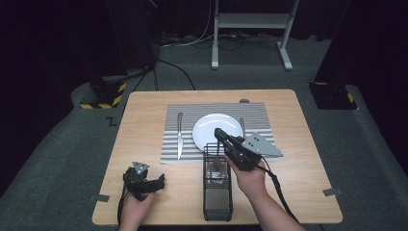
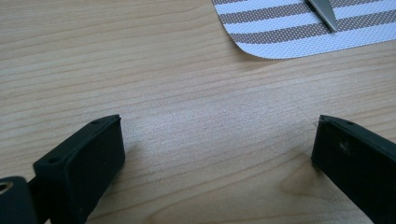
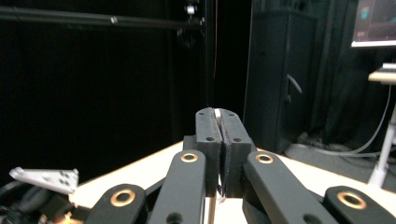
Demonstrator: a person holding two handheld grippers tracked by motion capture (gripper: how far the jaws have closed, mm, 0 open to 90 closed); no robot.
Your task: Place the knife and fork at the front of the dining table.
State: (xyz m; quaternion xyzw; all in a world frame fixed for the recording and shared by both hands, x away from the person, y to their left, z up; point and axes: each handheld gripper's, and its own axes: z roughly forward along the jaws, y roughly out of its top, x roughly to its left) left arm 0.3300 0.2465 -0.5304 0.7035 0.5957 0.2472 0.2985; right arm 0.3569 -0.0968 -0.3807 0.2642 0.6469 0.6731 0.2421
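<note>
My right gripper [image 1: 218,133] hangs above the far end of a black wire-mesh caddy [image 1: 217,192] and is shut on a thin metal utensil [image 1: 218,164]. The utensil hangs down into the caddy; it looks like a spoon. In the right gripper view the jaws [image 3: 217,122] are pressed together with a pale sliver of the utensil's handle [image 3: 217,112] between them. My left gripper [image 1: 161,182] rests low at the near left of the table, and its fingers [image 2: 84,163] stand wide apart over bare wood with nothing between them.
A striped placemat [image 1: 192,113] carries a white plate [image 1: 211,131], a knife [image 1: 179,137] to its left and another utensil [image 1: 242,126] to its right. The placemat's corner [image 2: 280,32] and the knife's tip [image 2: 324,13] lie ahead of the left gripper.
</note>
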